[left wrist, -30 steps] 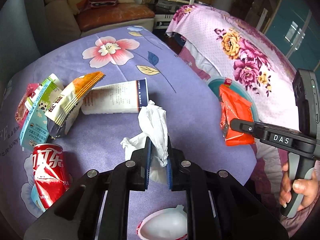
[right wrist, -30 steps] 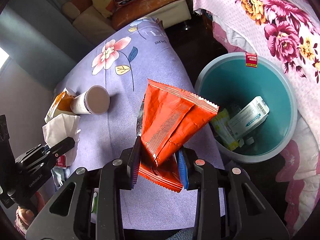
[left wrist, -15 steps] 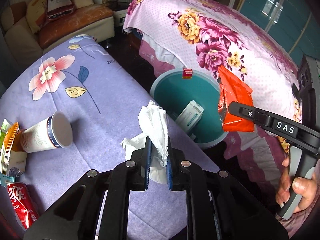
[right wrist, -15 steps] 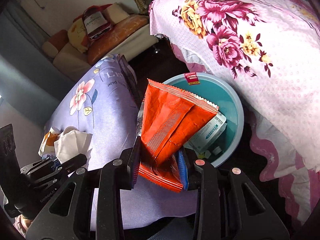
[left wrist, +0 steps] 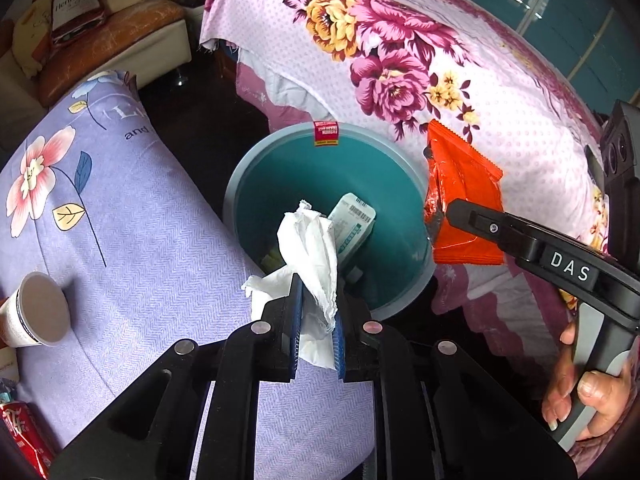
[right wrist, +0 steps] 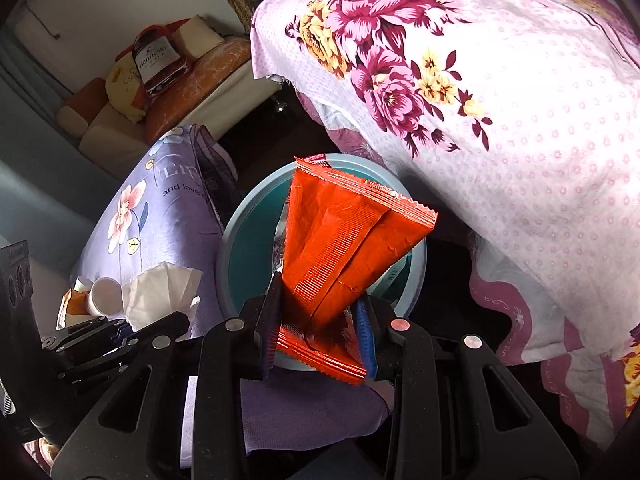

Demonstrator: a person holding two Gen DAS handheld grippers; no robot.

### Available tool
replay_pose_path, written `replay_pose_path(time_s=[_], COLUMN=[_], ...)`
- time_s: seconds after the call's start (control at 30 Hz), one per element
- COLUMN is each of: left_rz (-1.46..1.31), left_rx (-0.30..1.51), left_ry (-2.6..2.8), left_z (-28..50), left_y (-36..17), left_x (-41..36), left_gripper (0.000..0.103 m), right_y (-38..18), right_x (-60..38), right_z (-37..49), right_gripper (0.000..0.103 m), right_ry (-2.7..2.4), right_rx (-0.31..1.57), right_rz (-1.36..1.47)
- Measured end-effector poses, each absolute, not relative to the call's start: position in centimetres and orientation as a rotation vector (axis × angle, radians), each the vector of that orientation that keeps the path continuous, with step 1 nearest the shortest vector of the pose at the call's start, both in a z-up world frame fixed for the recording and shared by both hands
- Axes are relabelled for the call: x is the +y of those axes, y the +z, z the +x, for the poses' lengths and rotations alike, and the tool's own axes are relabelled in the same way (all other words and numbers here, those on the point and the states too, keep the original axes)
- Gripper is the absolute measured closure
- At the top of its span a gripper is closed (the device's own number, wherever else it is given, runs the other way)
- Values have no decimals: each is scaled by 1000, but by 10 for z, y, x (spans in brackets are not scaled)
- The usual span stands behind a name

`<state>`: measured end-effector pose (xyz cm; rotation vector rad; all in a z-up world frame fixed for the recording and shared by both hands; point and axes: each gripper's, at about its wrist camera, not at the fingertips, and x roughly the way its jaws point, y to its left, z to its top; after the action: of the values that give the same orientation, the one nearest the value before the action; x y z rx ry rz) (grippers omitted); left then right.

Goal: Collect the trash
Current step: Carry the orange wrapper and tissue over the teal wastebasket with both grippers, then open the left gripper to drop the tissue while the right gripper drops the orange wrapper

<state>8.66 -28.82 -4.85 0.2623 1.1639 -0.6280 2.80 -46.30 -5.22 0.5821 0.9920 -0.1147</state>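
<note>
Both loads carried off the purple floral cloth (left wrist: 132, 240) to above the teal bin (left wrist: 280, 168). Left gripper (left wrist: 316, 320) clamped on crumpled white tissue (left wrist: 310, 248), held over bin's near rim. Right gripper (right wrist: 320, 320) pinched on orange wrapper (right wrist: 344, 248), hanging at bin's far-right edge. Carton (left wrist: 352, 220) lying inside bin. Paper cup (left wrist: 36, 312) and red can (left wrist: 20, 428) left on cloth.

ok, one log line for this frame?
left: shut on tissue | right: shut on wrapper | both over bin
</note>
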Motion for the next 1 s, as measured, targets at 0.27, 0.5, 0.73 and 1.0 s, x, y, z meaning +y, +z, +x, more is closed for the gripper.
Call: replay_pose_path(time_s=[0.27, 0.5, 0.73, 1.0], left_rz=[279, 297, 314, 250], left_rx=[1173, 1143, 1136, 1147], left_ry=[-626, -602, -579, -545], left_z=[98, 98, 98, 99], left_y=[-55, -55, -56, -53], left_x=[-302, -303, -295, -271], left_gripper=[85, 31, 13, 13], right_y=[-62, -66, -71, -69], right_x=[-473, -473, -468, -460], right_z=[32, 36, 40, 45], right_gripper=[71, 71, 70, 70], right_ry=[-135, -142, -135, -131], right_rx=[1012, 1025, 1043, 1057], right_rz=[595, 595, 587, 563])
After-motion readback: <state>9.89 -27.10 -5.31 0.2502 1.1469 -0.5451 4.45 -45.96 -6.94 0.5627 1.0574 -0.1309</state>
